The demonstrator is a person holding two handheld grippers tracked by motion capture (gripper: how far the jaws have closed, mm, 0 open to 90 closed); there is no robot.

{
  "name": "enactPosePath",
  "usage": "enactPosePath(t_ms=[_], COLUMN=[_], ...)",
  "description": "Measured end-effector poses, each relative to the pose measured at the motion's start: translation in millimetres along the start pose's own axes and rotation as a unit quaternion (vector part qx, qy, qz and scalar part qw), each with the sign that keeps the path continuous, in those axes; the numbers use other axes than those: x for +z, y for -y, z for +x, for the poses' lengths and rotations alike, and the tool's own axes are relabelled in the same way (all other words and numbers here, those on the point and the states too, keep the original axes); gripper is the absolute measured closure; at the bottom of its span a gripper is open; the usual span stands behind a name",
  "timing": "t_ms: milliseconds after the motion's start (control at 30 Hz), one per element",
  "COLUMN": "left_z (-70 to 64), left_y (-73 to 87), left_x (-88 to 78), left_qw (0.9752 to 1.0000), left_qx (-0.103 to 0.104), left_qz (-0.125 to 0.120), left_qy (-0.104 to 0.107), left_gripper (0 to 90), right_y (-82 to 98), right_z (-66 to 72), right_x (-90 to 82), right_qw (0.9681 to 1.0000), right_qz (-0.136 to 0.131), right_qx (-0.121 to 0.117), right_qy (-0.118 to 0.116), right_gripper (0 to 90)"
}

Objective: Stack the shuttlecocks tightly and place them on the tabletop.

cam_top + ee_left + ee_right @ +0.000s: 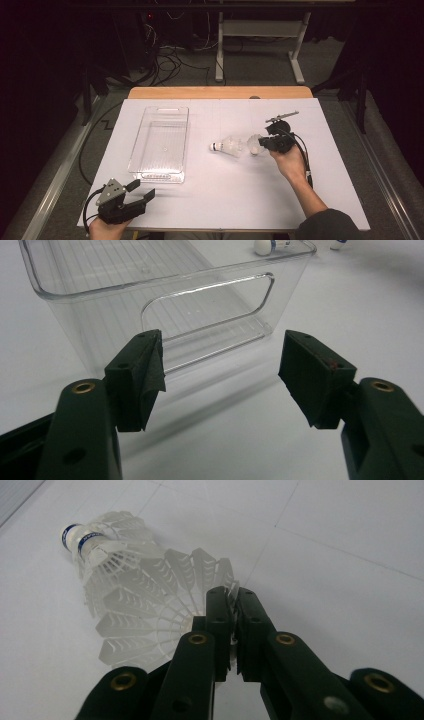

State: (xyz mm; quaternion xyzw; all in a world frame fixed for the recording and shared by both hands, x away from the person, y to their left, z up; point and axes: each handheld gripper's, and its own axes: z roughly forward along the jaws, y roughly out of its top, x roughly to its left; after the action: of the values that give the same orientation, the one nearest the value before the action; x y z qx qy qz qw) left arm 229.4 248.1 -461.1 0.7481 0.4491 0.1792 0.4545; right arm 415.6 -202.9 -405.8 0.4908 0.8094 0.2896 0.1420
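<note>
Two white plastic shuttlecocks lie right of the table's centre. My right gripper [261,144] [231,596] is shut on the skirt rim of the nearer shuttlecock [254,144] [200,575], with a thin bit of skirt pinched between its jaws. The other shuttlecock [228,146] [102,555] lies on its side just to the left, its blue-banded cork pointing left. My left gripper [144,189] [222,375] stands open at the table's front left corner, nothing between its jaws, facing the near end of a clear plastic bin [165,108] [210,305].
The bin sits left of centre with nothing in it and a handle cutout in its near wall. A white sheet [225,190] covers the table, with a wooden edge [220,92] at the back. Desk legs and cables stand on the floor beyond.
</note>
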Motion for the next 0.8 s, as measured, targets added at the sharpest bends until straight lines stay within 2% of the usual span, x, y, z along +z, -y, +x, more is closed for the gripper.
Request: enactPosePath(t_ms=[333,800], left_z=[-0.4,-1.0], left_y=[-0.1,-0.3], left_x=[0.8,1.3], left_qw=[1.0000,1.0000], left_qx=[0.001,0.002], left_qz=[0.003,0.004], left_qy=[0.002,0.002], left_gripper=[35.2,35.2], right_y=[8.4,18.5], right_z=[-5.7,-15.0], right_x=[-2.6,-2.0], right_qw=[0.9995,0.9987], right_qz=[0.029,0.050], right_qx=[-0.007,0.005], right_qy=[0.003,-0.003], right_gripper=[85.8,83.4])
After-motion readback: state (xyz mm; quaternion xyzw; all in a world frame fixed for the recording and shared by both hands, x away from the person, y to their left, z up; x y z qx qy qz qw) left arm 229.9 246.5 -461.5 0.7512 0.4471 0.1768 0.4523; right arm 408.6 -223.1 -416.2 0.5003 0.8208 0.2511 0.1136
